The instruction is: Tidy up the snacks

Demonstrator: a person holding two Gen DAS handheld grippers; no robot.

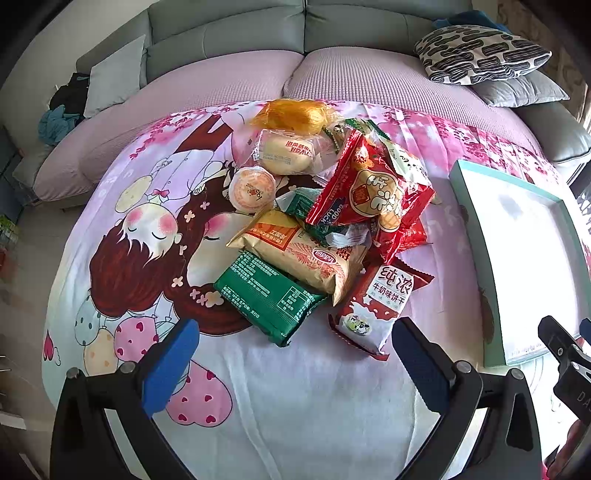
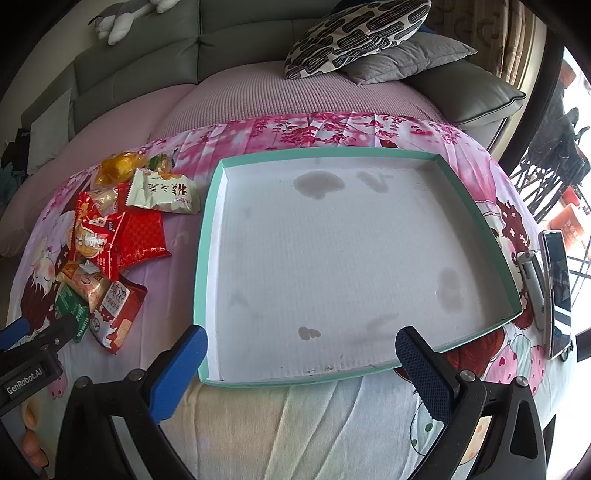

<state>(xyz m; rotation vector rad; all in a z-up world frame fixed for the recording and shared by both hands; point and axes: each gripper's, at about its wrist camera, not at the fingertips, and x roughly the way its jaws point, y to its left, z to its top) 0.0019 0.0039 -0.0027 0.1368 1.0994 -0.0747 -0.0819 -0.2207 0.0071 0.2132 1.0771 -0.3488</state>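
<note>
left gripper [image 1: 295, 354]: spread wide, holding nothing
snack pile [image 1: 325, 221]: ahead of it, lower packets half buried
right gripper [image 2: 301, 354]: released
teal tray [image 2: 210, 236]: ahead, stained

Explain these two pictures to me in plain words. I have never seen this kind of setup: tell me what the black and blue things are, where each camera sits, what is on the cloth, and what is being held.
No robot here: a person holds a two-finger clamp in each hand, with a wide-angle camera on each looking forward along its fingers. The black arms with blue pads are those fingers.

The left camera shows the left gripper open above a pile of snacks on a cartoon-print cloth. Nearest are a green packet and a red-and-white biscuit packet.

The right camera shows the right gripper open over the near edge of a shallow teal-rimmed box, white and stained inside, with no snacks in it. A phone lies right of it.

Neither gripper holds anything. A sofa with cushions stands behind.
</note>
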